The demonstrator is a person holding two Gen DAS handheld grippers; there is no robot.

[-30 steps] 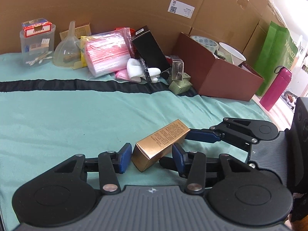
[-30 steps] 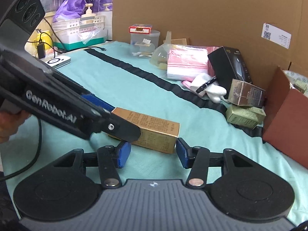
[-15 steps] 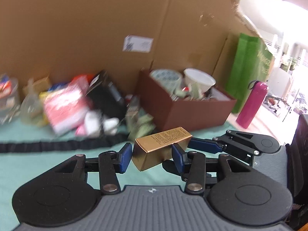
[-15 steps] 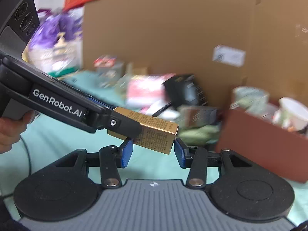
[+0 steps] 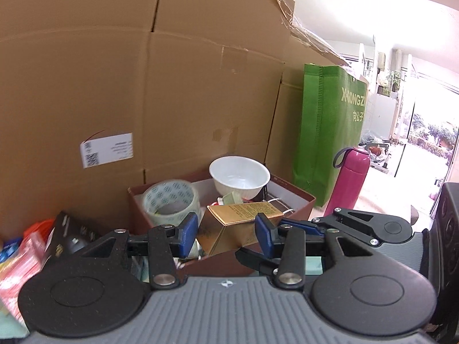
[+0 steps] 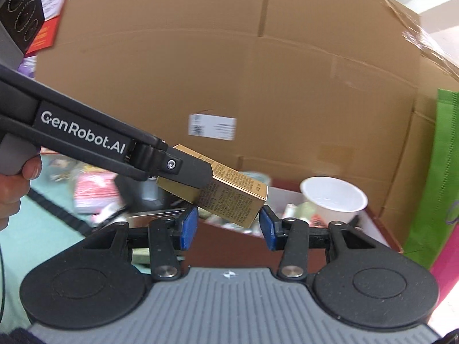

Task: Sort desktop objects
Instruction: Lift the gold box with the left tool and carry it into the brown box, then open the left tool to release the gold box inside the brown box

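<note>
Left gripper at lower centre, jaws clamped on the long gold cardboard box, lifted above the brown open carton. Right gripper jaws spread wide at the box's far end; contact unclear. Behind: tape roll, white bowl. Right-wrist bkgd blurred.

Counts from both wrist views:

- Gold carton: 1.
- Brown open box: 1.
- White bowl: 1, in the box.
- Roll of clear tape: 1, in the box.
- Pink flask: 1.
- Green bag: 1.
- Black carton: 1, left of the box.
- Printed label on the cardboard wall: 1.
- Claws: 2, left claw and right claw.
- Smaller items deeper in the box: too hidden to count.
</note>
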